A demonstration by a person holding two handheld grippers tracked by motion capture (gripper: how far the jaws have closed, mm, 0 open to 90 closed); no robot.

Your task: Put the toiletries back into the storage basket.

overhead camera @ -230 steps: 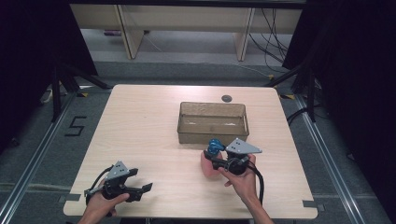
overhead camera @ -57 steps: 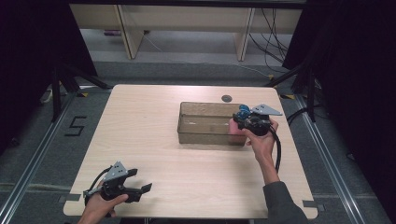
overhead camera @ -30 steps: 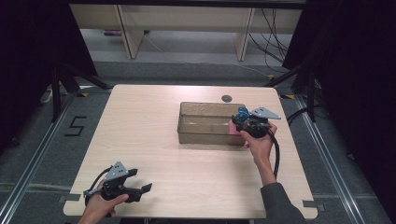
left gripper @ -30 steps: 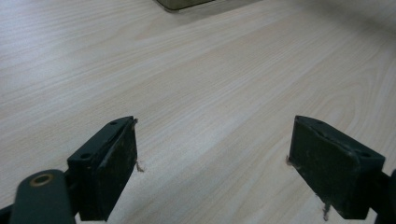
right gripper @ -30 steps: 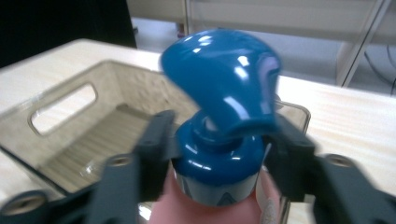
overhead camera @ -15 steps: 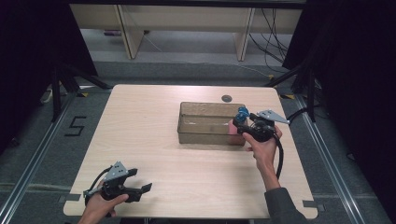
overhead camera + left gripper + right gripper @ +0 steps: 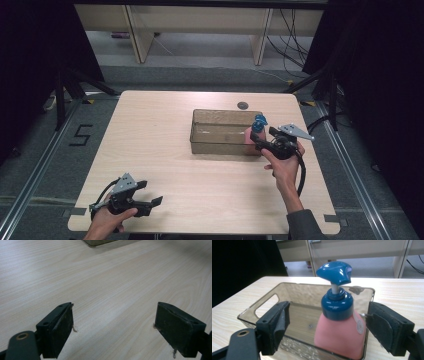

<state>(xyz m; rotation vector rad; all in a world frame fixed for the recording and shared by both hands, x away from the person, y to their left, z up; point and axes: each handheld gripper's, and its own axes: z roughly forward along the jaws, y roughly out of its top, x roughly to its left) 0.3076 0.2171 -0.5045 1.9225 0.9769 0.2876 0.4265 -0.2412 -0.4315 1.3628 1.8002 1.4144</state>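
Right gripper (image 7: 327,327) level, just opened — pump bottle (image 7: 338,322) unpinched

Broad bare worktop (image 7: 165,150) left of and before the clear bin (image 7: 220,131). Bin mostly vacant, pink pump bottle (image 7: 338,322) upright at its right end, blue pump head topping the rim. Small dark disc (image 7: 243,105), perhaps a hole, just behind.

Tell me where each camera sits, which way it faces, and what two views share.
High view: above the table's near side, looking forward and down; both forearms, left gripper, right gripper.
Left gripper view: rides that gripper, looks across bare table; open jaws.
Right gripper view: faces the pump bottle in the clear bin; jaws just opened, apart.
Shared: bottle, bin.
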